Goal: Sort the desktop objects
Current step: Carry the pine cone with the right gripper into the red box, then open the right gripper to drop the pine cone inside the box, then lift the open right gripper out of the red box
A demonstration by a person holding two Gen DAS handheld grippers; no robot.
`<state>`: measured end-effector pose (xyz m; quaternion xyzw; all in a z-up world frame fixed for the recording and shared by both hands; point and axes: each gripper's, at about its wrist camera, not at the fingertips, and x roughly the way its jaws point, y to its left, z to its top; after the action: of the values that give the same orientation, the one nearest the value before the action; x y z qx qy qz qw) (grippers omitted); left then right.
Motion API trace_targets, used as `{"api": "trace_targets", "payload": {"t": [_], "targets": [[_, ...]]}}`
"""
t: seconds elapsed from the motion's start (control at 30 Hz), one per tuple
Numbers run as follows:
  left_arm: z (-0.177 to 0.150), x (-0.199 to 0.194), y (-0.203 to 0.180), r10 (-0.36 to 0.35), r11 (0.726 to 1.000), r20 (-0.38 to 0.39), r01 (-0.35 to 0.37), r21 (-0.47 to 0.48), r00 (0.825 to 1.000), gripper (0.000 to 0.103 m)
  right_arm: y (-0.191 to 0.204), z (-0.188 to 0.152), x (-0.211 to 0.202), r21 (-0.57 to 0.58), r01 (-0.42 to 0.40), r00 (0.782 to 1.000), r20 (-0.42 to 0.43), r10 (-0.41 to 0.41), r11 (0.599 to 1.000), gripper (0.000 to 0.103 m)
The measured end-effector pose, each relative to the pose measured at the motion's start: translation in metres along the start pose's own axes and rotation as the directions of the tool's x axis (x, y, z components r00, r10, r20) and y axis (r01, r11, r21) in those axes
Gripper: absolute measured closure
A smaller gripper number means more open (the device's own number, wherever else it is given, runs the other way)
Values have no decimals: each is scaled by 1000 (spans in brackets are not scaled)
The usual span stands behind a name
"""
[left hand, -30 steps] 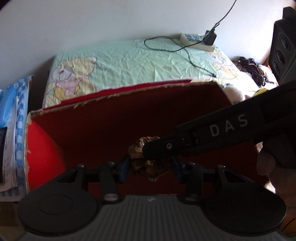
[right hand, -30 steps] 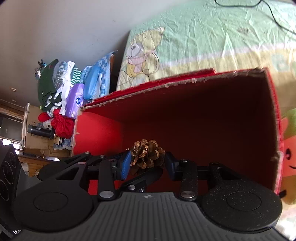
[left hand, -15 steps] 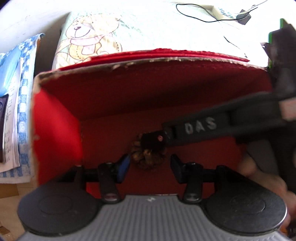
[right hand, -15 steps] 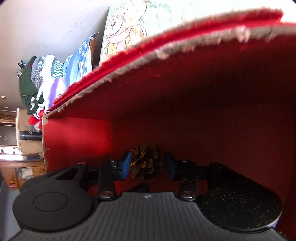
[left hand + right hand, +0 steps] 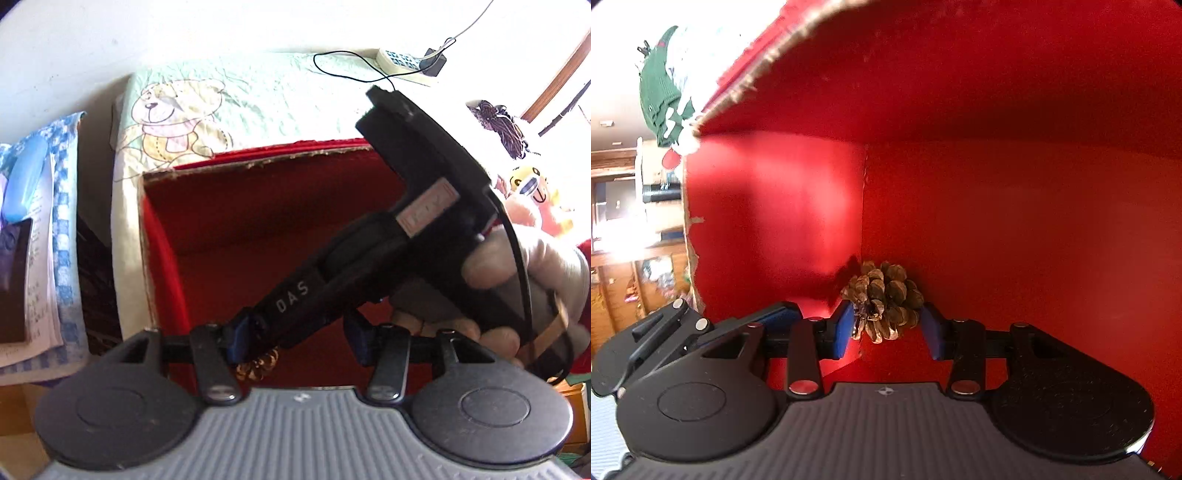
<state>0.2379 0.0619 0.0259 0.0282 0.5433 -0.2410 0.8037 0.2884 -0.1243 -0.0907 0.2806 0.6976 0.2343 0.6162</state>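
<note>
A brown pine cone [image 5: 882, 302] sits low in a corner of the red box [image 5: 1034, 221], held between the blue pads of my right gripper [image 5: 888, 332], which is shut on it. In the left wrist view the right tool's black body [image 5: 369, 258], held by a hand [image 5: 517, 266], slants down into the red box [image 5: 258, 206]. Only a sliver of the pine cone [image 5: 258, 365] shows under its tip. My left gripper [image 5: 297, 341] stands open at the box's near side, its fingers on either side of the right tool and holding nothing.
The box rests on a pale green cloth with a bear print [image 5: 177, 122]. A power strip with a black cable [image 5: 399, 61] lies at the back. A blue checked stack [image 5: 40, 221] is at the left, and soft toys [image 5: 528, 184] are at the right.
The right gripper has gone deeper into the red box with the pine cone, down to a bottom corner. The left gripper has drawn back a little, staying open.
</note>
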Motion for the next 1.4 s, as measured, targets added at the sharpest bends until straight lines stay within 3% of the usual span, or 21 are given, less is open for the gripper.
{"api": "trace_targets", "payload": {"t": [0.1,0.17,0.3,0.4,0.47,0.6,0.7,0.77,0.83,0.9,1.0,1.07,1.13,1.23,1.4], "targets": [[-3,-3,-1,7,1000,6,-7,15,1000,47,-12,-1,9,72,-75,995,-66,80,995,58],[-9,-8,2,-9,1000,7,9,16,1000,46,-16,-6,10,80,-82,994,-72,88,993,58],[-16,-9,10,-18,1000,18,18,23,1000,45,-15,-12,-7,32,-40,999,17,39,999,56],[-6,4,13,-28,999,16,28,25,999,45,-22,-18,-27,47,-46,994,106,41,998,56],[-3,9,8,-5,999,29,4,33,1000,45,-24,-25,-41,27,0,984,179,-4,1000,57],[6,20,-4,86,994,48,-90,69,995,43,-30,-44,-62,3,88,947,309,-85,996,59],[10,25,-11,91,991,38,-94,97,995,44,-40,-61,-71,10,130,915,384,-123,992,60],[14,30,-16,79,991,28,-82,109,996,52,-42,-66,-77,10,175,884,438,-162,984,63],[15,34,-23,80,988,37,-85,132,996,50,-40,-70,-79,9,234,845,492,-207,972,66],[16,45,-30,114,980,25,-116,160,993,50,-41,-84,-76,34,202,834,519,-190,979,73],[18,72,-24,165,976,-60,-155,153,984,55,-41,-92,-74,49,192,805,563,-186,980,75],[21,87,-12,137,988,-160,-123,97,977,70,-44,-95,-73,55,187,794,579,-183,981,75],[25,93,-3,116,993,-215,-109,45,970,68,-50,-95,-78,69,188,776,601,-192,980,75],[26,107,1,122,993,-307,-116,37,944,70,-31,-67,-95,93,194,747,632,-208,977,75],[24,111,2,152,988,-369,-141,57,917,66,-34,-60,-100,111,182,687,696,-207,977,75]]}}
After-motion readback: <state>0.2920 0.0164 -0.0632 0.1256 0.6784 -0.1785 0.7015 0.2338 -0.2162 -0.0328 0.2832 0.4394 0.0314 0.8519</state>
